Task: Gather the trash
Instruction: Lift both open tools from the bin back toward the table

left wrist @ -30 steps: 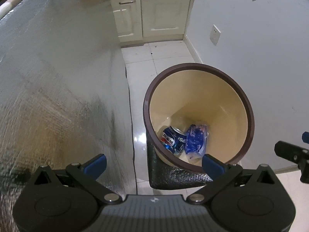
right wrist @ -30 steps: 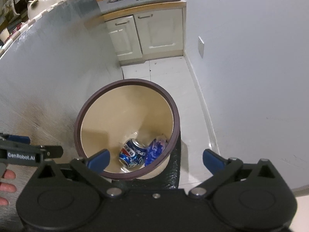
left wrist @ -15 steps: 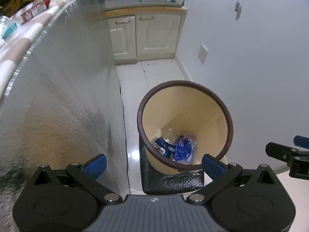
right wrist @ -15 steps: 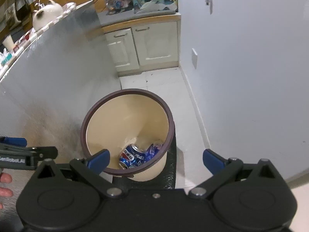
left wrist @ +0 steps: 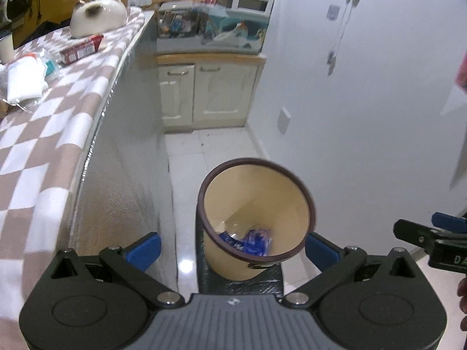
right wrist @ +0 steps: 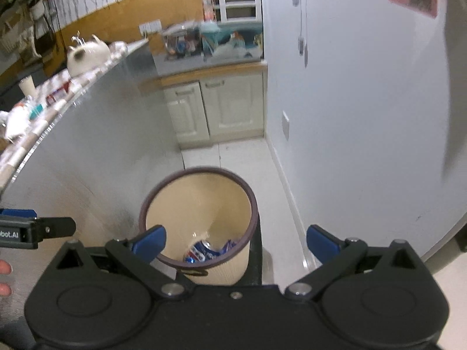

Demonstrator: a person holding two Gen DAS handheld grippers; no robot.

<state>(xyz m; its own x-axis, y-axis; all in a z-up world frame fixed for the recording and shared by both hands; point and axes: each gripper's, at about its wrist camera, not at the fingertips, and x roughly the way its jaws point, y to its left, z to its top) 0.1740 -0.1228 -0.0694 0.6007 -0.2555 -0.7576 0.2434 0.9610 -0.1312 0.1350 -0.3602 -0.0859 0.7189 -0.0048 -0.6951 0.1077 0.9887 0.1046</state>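
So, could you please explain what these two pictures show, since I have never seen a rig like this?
There is no robot here: a person carries one handheld gripper in each hand, with a fisheye camera on each looking along its blue-tipped fingers. One picture comes from the left gripper, the other from the right gripper. Both are open and hold nothing. Below them on the tiled floor stands a beige trash bin with a dark rim; a crushed blue can and a blue wrapper lie inside. To the left is a checkered counter with a cat-shaped teapot, a red packet and white bags.
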